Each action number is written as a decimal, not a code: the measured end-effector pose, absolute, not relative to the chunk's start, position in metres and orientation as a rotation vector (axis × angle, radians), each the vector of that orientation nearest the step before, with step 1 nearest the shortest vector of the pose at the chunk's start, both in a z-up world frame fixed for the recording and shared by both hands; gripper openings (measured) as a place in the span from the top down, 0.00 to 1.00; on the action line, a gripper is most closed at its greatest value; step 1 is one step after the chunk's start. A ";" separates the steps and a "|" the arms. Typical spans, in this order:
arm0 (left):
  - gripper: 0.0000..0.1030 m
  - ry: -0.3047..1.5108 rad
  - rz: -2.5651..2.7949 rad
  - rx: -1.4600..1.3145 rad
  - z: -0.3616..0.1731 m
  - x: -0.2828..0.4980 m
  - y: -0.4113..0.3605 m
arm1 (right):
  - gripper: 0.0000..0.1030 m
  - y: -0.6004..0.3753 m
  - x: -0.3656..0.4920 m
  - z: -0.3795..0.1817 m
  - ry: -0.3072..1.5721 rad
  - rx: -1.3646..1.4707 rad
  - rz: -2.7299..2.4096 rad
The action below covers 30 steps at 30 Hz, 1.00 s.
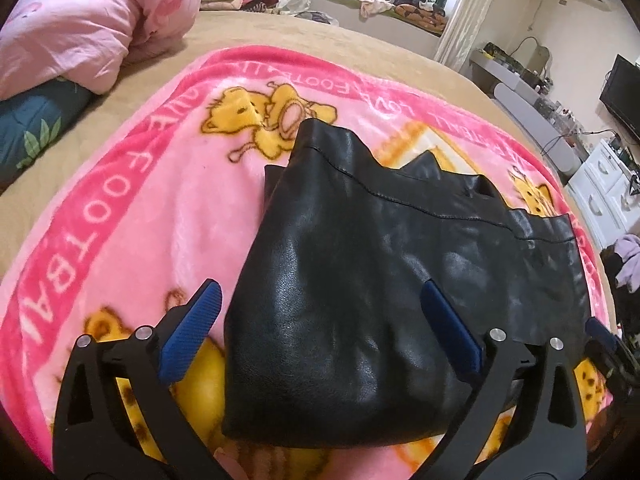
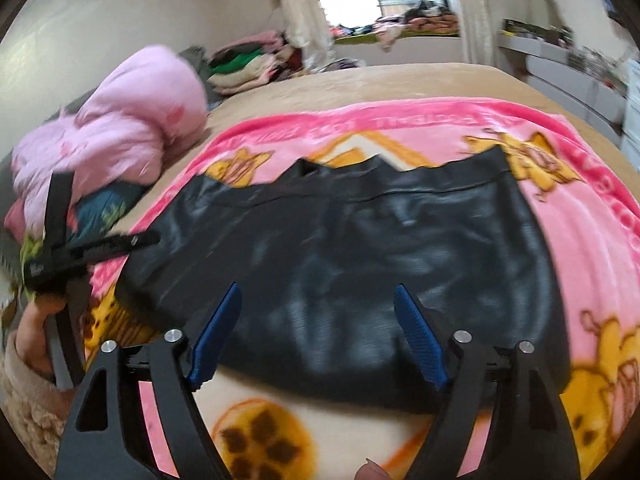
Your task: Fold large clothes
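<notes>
A black leather garment (image 1: pixel 360 280) lies folded on a pink cartoon blanket (image 1: pixel 120 208) on the bed. It also shows in the right wrist view (image 2: pixel 340 260), spread wide and blurred. My left gripper (image 1: pixel 320 304) is open and empty, its blue-padded fingers (image 1: pixel 192 332) standing either side of the garment's near left end. My right gripper (image 2: pixel 318 304) is open and empty just above the garment's near edge. The left gripper's body (image 2: pixel 60 248) shows at the far left of the right wrist view, and part of the right gripper (image 1: pixel 608 344) shows at the right edge of the left wrist view.
A bunched pink duvet (image 1: pixel 92 28) and a dark leaf-print pillow (image 1: pixel 36 136) lie at the bed's left. Piles of clothes (image 2: pixel 248 64) sit by the window. A white dresser (image 1: pixel 604 188) and a TV (image 1: pixel 620 96) stand to the right of the bed.
</notes>
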<state>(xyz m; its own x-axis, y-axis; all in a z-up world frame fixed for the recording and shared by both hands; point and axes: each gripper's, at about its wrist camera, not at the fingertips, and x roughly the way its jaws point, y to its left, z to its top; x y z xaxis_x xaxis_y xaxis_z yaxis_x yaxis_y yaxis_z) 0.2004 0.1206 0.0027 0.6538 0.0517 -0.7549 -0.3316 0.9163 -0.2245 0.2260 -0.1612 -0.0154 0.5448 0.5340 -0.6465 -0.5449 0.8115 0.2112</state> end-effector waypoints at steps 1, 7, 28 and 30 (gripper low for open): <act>0.09 0.835 0.225 -0.362 0.002 0.201 0.121 | 0.30 -0.153 0.223 -0.017 0.768 -0.033 0.653; 0.09 0.839 0.241 -0.367 0.001 0.200 0.128 | 0.41 -0.130 0.215 -0.031 0.806 -0.096 0.635; 0.37 0.945 0.101 -0.519 -0.038 0.247 0.157 | 0.44 -0.116 0.234 -0.066 0.963 -0.079 0.596; 0.41 0.945 0.095 -0.519 -0.038 0.249 0.156 | 0.55 -0.114 0.241 -0.049 0.924 -0.071 0.605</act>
<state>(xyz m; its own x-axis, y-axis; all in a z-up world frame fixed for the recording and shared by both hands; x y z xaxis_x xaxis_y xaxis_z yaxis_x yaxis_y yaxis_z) 0.2490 0.1558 -0.0382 0.5914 -0.1447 -0.7933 -0.2993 0.8741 -0.3826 0.2408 -0.1137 -0.0491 0.4496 0.4592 -0.7661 -0.5181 0.8328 0.1951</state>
